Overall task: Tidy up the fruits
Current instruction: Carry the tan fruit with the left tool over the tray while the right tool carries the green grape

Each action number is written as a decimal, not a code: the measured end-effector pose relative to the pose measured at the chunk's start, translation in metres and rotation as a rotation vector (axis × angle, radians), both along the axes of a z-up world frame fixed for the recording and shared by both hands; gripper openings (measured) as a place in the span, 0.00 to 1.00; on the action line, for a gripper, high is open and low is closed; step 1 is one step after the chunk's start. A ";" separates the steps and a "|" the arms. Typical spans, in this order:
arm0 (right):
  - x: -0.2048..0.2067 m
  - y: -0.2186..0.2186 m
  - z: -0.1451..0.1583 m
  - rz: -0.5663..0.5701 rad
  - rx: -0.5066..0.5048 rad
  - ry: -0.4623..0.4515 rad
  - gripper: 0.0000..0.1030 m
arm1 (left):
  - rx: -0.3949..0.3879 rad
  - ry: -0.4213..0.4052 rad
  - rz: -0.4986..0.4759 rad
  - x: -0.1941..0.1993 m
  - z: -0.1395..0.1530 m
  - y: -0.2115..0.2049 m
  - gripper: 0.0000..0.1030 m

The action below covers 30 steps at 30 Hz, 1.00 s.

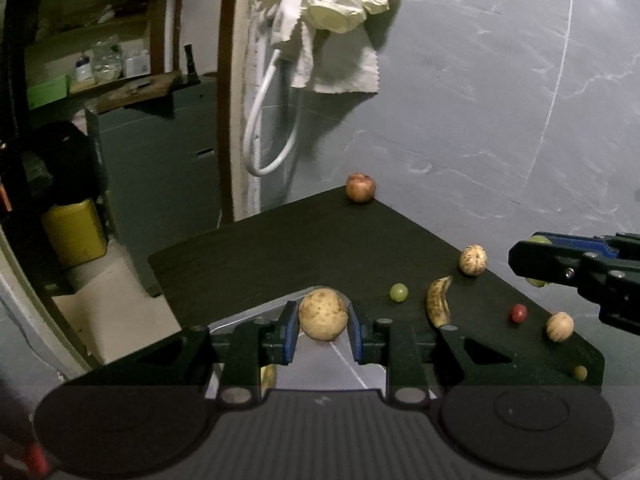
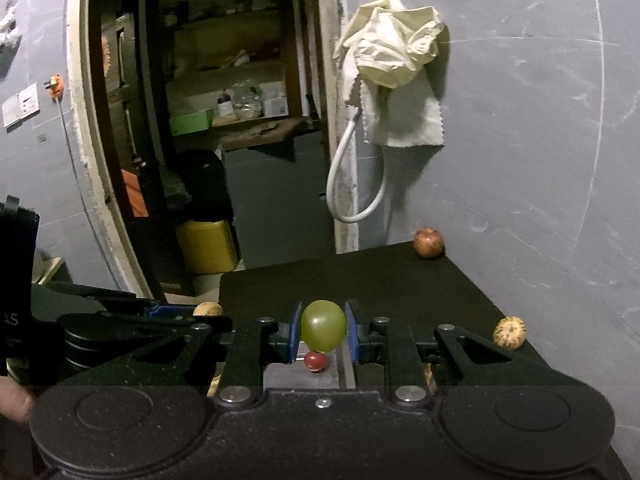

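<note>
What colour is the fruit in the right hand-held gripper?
Green, a grape, clearest in the right wrist view.

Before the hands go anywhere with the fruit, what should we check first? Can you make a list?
1. Left gripper fingers squeezing the tan round fruit on both sides: ok.
2. Right gripper fingers squeezing the green grape on both sides: ok.
3. Both fruits lifted off the dark table: ok, each hangs above it.
4. A bowl or tray to sort the fruit into: cannot tell, none shows in either view.
5. Fruit left on the table: not ok, the apple, banana, another green grape and small red fruit lie loose.
6. The two grippers apart from each other: ok.
</note>
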State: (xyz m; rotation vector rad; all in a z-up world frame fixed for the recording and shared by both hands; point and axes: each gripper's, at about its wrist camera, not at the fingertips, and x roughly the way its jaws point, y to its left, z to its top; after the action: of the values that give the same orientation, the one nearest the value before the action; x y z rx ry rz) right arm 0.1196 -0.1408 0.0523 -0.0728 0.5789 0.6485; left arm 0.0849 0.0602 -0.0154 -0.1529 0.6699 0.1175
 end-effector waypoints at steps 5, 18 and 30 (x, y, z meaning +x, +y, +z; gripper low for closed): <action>-0.003 0.006 0.000 0.026 -0.001 0.001 0.24 | -0.007 0.001 0.027 -0.009 -0.001 0.004 0.27; -0.004 0.018 -0.015 0.055 -0.034 0.043 0.24 | -0.051 0.052 0.058 -0.017 -0.025 0.014 0.27; 0.010 0.027 -0.057 0.049 -0.099 0.145 0.24 | -0.105 0.150 0.032 -0.002 -0.070 0.026 0.27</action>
State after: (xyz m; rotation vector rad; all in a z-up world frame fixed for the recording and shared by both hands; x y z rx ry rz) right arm 0.1296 -0.1137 -0.0052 -0.1339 0.7514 0.6758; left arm 0.0826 0.0859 -0.0858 -0.2575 0.8242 0.1254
